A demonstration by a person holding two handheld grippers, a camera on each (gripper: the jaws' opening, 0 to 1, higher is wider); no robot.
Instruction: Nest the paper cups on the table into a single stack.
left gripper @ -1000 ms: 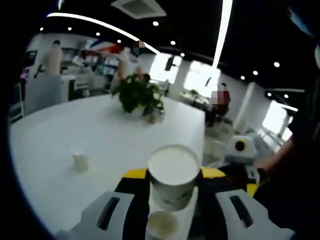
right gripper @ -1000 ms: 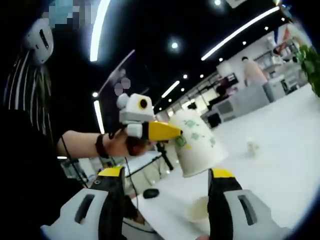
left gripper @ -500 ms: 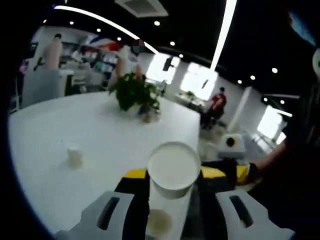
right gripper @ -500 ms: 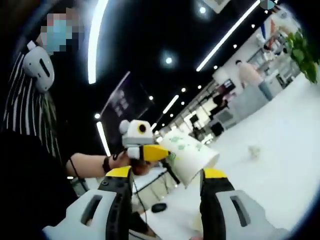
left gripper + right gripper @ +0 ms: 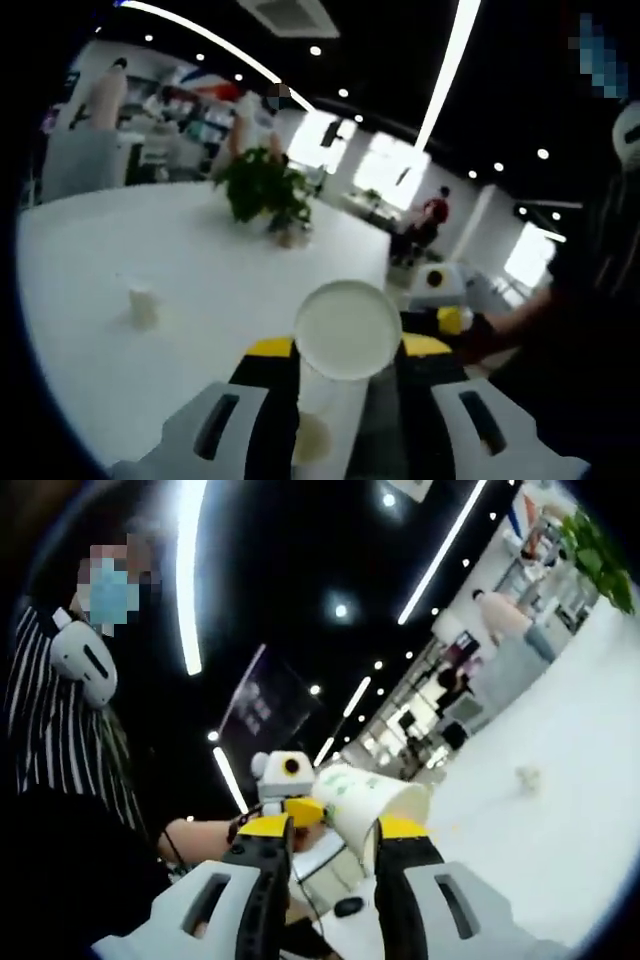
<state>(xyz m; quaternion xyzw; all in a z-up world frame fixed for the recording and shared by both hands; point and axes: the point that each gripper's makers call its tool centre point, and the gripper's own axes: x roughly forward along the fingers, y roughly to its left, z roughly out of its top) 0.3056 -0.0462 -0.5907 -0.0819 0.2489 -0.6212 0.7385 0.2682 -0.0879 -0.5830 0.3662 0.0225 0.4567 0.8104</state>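
A white paper cup (image 5: 348, 330) with green print sits between my left gripper's (image 5: 348, 350) jaws, which are shut on it, its round white end facing the camera. In the right gripper view the same cup (image 5: 372, 798) lies tilted, held by the left gripper (image 5: 288, 792) at its narrow end. My right gripper's (image 5: 334, 828) jaws stand close on either side of the cup; contact is unclear. That right gripper (image 5: 446, 300) also shows just right of the cup. Another cup (image 5: 311, 438) stands on the table below. A small cup (image 5: 142, 306) stands farther left.
The white table (image 5: 200, 270) carries a potted plant (image 5: 262, 190) at its far side. The small cup (image 5: 526, 775) also shows far off on the table top (image 5: 560, 820). The person's arm (image 5: 520, 330) and striped sleeve (image 5: 60, 750) are close by. People stand in the background.
The held cup has tipped from upright to nearly level. My right gripper's jaws have narrowed around it and moved closer to the left gripper.
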